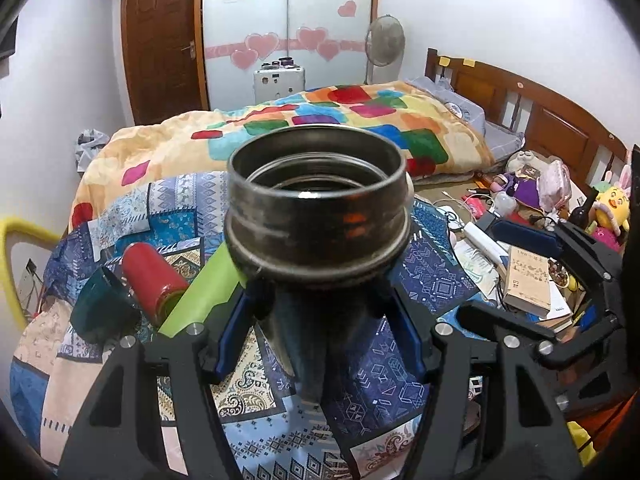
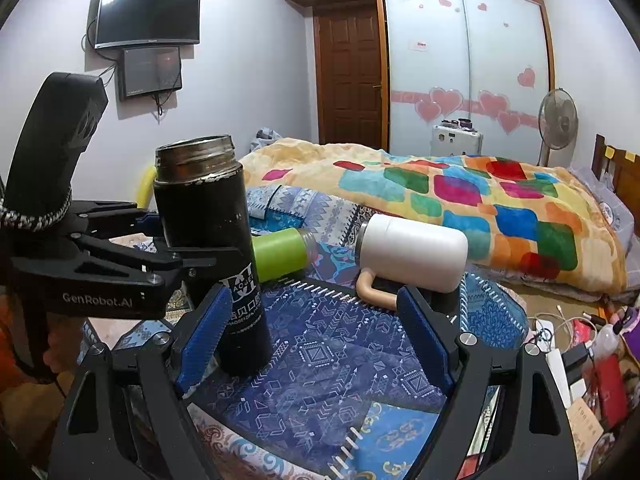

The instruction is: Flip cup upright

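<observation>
A black thermos cup (image 2: 224,264) with a worn steel mouth stands upright on the blue patterned cloth (image 2: 320,360), open end up. My left gripper (image 2: 176,248) is shut on its body from the left. In the left wrist view the cup (image 1: 320,216) fills the middle, its mouth facing me, between the blue pads (image 1: 236,328) of the left gripper (image 1: 320,312). My right gripper (image 2: 316,332) is open and empty; its left pad (image 2: 204,332) is beside the cup's base.
A green cup (image 2: 280,252) and a white cup with a beige handle (image 2: 412,252) lie on their sides behind. A red cup (image 1: 152,280) and a teal cup (image 1: 100,304) lie at the left. Books and clutter (image 1: 528,280) sit at the right.
</observation>
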Motion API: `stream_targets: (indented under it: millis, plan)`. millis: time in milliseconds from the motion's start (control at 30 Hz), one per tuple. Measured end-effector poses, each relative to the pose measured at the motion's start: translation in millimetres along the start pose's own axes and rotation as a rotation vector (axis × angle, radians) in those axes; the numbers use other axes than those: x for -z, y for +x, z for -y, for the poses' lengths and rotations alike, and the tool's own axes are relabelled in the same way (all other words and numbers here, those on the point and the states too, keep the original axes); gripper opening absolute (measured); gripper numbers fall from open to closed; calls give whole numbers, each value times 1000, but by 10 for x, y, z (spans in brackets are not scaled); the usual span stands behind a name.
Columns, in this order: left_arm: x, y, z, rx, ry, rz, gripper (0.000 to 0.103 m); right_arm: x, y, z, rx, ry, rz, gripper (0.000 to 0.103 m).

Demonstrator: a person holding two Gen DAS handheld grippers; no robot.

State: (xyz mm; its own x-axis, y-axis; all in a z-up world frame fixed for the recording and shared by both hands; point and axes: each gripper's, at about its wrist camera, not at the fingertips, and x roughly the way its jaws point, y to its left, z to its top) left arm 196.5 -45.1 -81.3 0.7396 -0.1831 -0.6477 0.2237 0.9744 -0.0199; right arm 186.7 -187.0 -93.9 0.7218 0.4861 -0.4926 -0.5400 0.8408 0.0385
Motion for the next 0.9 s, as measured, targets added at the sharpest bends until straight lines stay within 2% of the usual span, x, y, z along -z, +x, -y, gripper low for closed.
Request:
stream_targets:
  millis: [133,300,600,767,900]
  plan:
    - [47,-94,-39,13,-28,4,65,-29,-95,-27,0,8,15,83]
    - [115,-444,-24,-17,-34,71,65,-96,-350,-123,5,11,61,83]
    - [307,-1465,16,-86,-80,301,65,-242,-1046,-430,19,17,219,83]
    - [493,-1988,126,-163,-88,448,66,-250,-1414,-600,20,44,317,86]
    - [638,-2288,204,-205,-99,529,73,-207,-1630,-761,41,51,382,88]
